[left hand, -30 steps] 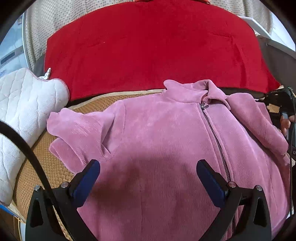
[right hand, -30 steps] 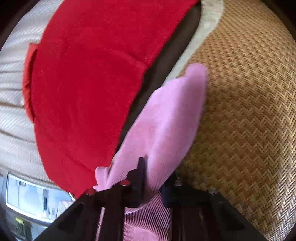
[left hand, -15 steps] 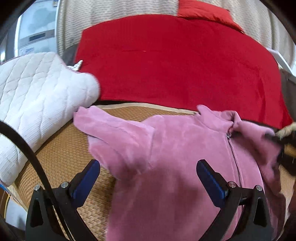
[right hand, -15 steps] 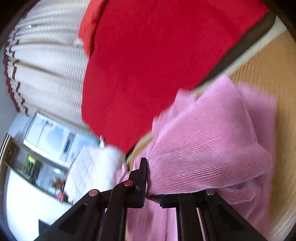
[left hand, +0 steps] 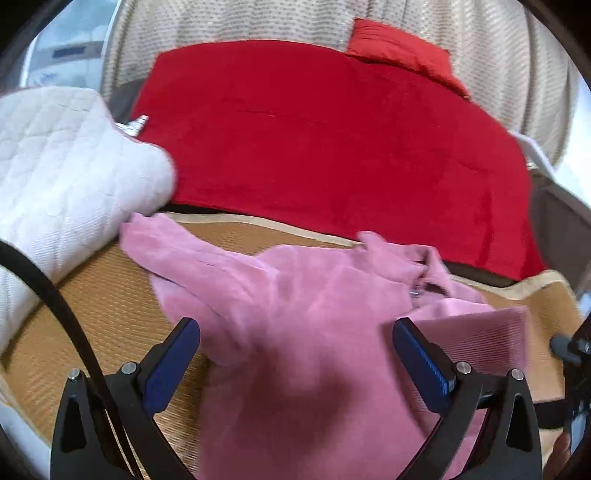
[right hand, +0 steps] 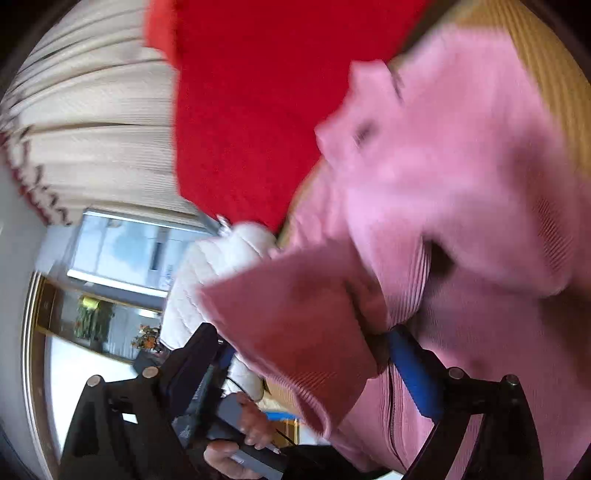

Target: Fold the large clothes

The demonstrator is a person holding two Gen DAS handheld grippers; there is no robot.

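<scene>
A pink ribbed zip jacket (left hand: 314, 332) lies front-up on a woven bamboo mat (left hand: 99, 310). Its left sleeve (left hand: 184, 254) stretches out toward the white pillow. The right sleeve (left hand: 480, 332) lies folded across the chest. My left gripper (left hand: 295, 354) is open and empty, hovering over the jacket's body. In the right wrist view my right gripper (right hand: 306, 365) stands open, with the pink sleeve cuff (right hand: 288, 314) draped loosely between its spread fingers (right hand: 413, 373). The jacket collar (right hand: 369, 110) shows beyond, blurred.
A red blanket (left hand: 332, 147) covers the bed behind the mat. A white quilted pillow (left hand: 62, 158) lies at the left, touching the sleeve end. A beige curtain (left hand: 295, 22) hangs behind. The person's hand on the other gripper (right hand: 236, 435) shows in the right wrist view.
My right gripper carried the right sleeve across the jacket's front and then opened, letting it go. My left gripper pulled back and turned left, staying open.
</scene>
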